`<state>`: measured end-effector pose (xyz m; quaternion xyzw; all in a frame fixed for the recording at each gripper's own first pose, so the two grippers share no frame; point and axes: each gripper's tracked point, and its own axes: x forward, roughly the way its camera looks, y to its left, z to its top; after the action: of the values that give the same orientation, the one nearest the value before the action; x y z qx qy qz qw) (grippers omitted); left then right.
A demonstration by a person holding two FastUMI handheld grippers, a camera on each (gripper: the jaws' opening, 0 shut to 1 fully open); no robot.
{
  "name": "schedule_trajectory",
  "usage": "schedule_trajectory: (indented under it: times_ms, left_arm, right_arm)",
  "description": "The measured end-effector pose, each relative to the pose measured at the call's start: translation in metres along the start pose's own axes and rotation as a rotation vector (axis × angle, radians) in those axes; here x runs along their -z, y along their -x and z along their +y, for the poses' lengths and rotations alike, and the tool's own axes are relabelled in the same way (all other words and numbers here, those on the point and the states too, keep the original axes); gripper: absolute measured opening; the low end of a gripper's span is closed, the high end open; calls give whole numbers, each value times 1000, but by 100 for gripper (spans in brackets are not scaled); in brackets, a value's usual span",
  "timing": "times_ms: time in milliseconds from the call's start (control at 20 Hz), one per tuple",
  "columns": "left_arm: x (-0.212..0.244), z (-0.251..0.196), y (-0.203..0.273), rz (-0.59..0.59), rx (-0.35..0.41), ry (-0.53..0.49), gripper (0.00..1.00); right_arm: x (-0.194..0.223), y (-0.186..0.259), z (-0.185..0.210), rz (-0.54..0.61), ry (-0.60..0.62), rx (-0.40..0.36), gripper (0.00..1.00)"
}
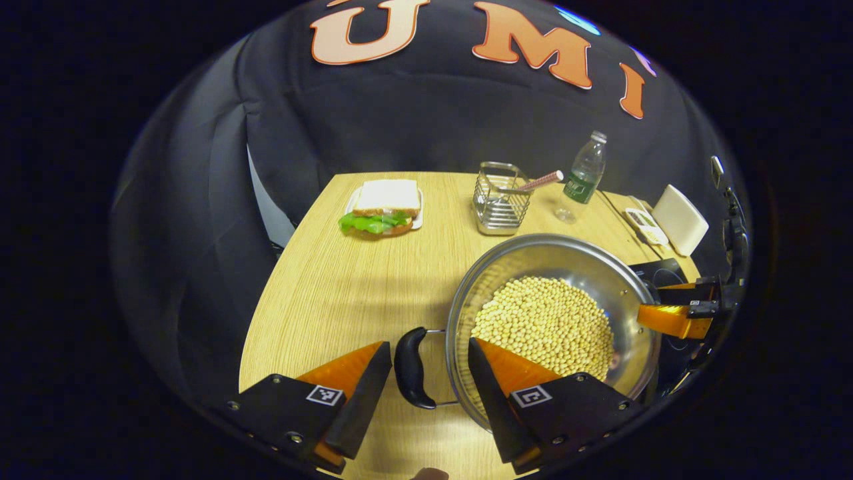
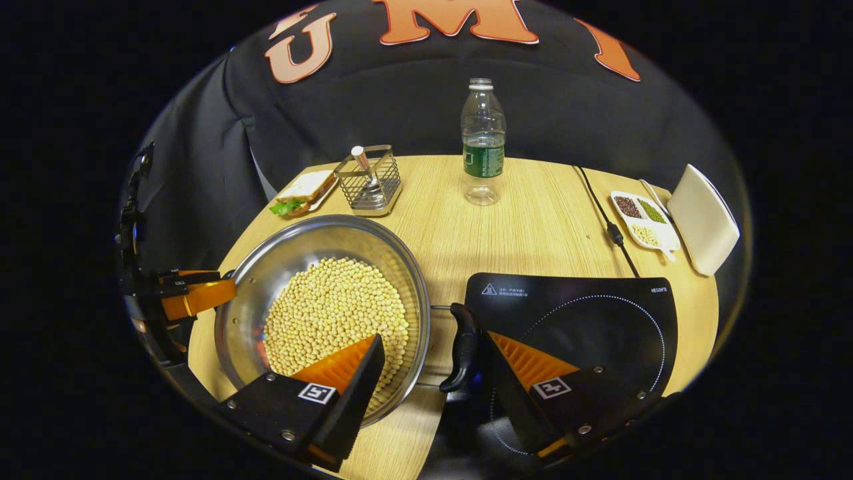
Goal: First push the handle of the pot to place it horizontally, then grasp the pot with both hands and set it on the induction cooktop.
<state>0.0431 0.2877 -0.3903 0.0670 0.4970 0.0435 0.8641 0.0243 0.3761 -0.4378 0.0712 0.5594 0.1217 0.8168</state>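
The left claw (image 1: 430,373) stood wide open in the left gripper view, its 2 fingers straddling the pot's near side handle (image 1: 410,367) without touching it; one finger lay over the pot's rim. The right claw (image 2: 433,373) was likewise spread wide in the right gripper view, its fingers on either side of the other black handle (image 2: 461,347), gripping nothing.

The pot (image 1: 553,320), a shallow steel pan filled with pale beans (image 1: 543,323), sat on the wooden tabletop (image 1: 346,280) with its 2 handles pointing sideways. In the right gripper view the pot rested just left of the black induction cooktop (image 2: 586,320), its handle reaching the cooktop's edge; whether they touched could not be told.

Farther back on the tabletop were a wire basket (image 2: 370,181) holding a utensil, a sandwich (image 1: 383,207) with lettuce on a small plate, and an upright plastic bottle (image 2: 483,143). A cable (image 2: 603,217) ran from the cooktop toward the back. At the far right lay a divided dish (image 2: 643,219) of grains beside a white tilted object (image 2: 703,219). Black cloth walled the booth behind the tabletop.
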Motion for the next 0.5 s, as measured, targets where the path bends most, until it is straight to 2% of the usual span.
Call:
schedule_trajectory:
  times_ms: [50, 200, 350, 400, 450, 500]
  left_arm:
    - [6, 3, -9, 10, 2, 12, 76]
    - [10, 9, -14, 11, -9, 33, 89]
    - [23, 19, -16, 36, -39, 54, 92]
    - [23, 21, -17, 33, -42, 64, 87]
    - [22, 20, -16, 31, -46, 72, 93]
    - [19, 20, -17, 22, -50, 77, 92]
  right_arm:
    - [0, -2, -1, -1, 7, 10, 91]
    - [-3, -8, 2, -14, 44, 17, 87]
    - [-5, -12, 17, -16, 70, 4, 80]
    - [-4, -15, 20, -13, 79, 5, 79]
    - [-3, -19, 21, -4, 84, 8, 78]
    - [-1, -22, 23, 8, 84, 7, 78]
